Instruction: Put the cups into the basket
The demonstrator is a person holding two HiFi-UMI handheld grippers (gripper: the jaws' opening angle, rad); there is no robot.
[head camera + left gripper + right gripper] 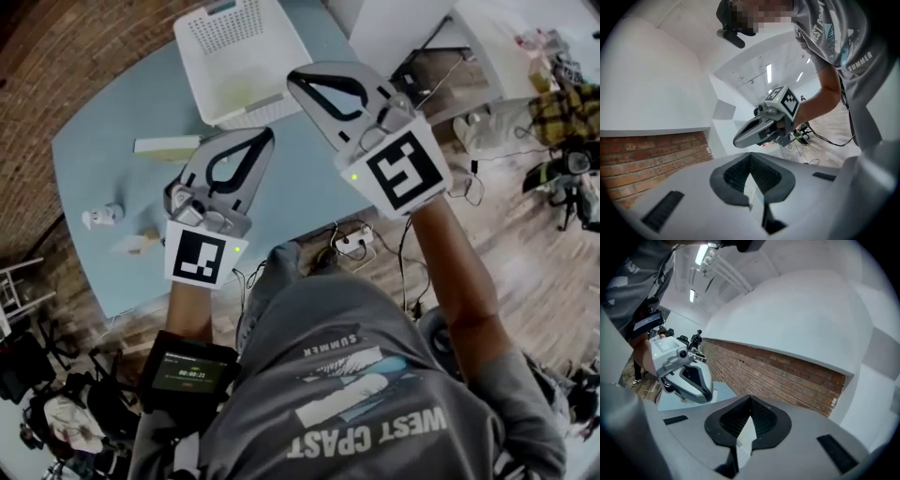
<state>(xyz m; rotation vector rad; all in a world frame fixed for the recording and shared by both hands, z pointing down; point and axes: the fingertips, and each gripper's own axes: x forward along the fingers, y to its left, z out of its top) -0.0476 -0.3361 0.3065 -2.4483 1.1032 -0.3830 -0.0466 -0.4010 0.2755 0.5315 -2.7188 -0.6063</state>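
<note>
Left claw [265, 137] fully closed, nothing in it. Right claw [293, 78] likewise closed, empty. Both raised clear of table [112, 159], tips toward white basket [202, 56]; likely between picks. Small white cup-like item [101, 217] lies near table's left edge, well apart from basket; probably still to be collected. Pale shape inside basket too blurred to name.

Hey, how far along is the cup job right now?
Done: something pale lies in the basket, possibly cups; unclear. In hand: nothing; left hand-held gripper and right hand-held gripper are shut, empty. Left: a small white item sits on the table.
</note>
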